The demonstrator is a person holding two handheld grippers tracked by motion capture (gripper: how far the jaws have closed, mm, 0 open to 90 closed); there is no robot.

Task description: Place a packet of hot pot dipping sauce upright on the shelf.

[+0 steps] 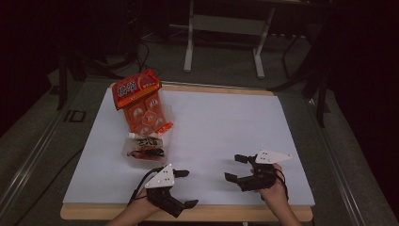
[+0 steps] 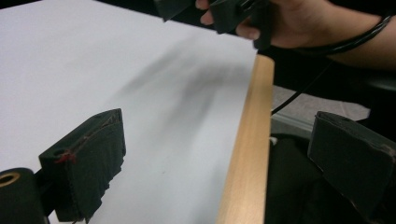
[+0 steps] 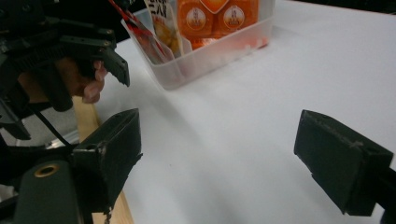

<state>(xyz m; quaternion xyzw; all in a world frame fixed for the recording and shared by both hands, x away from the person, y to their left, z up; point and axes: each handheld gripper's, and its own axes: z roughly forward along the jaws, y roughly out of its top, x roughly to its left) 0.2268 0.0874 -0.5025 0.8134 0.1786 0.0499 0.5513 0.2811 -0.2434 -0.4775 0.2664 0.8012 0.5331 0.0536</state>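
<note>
**Waiting at the table's near edge, both grippers empty**

Hovering low over the white sheet, the left gripper (image 1: 184,188) and the right gripper (image 1: 234,167) sit side by side near the wooden table edge (image 2: 252,140), each with its jaws spread wide and nothing between them. In the left gripper view the two black pads frame bare paper and the table's lip; in the right gripper view the pads stand just as far apart over the sheet.

Ahead of the left gripper and a little to its outer side stands a clear plastic tub (image 1: 141,157), holding snack packets. From the right gripper's camera the tub (image 3: 205,60) lies forward and off to the left, beyond the other hand. By my reading nothing has been started: neither tool touches the tub or its contents, and both are clear of it, the left one much the nearer.

The tub is translucent with low walls. Inside leans a pale sachet with dark lettering (image 3: 161,28) and an orange packet printed with round emblems (image 3: 212,16). Further along, beyond the tub from the grippers, an orange multipack (image 1: 147,115) lies flat with a red-orange bag (image 1: 136,88) resting at its far end. Reaching, gripping and moving all appear left to do.
</note>
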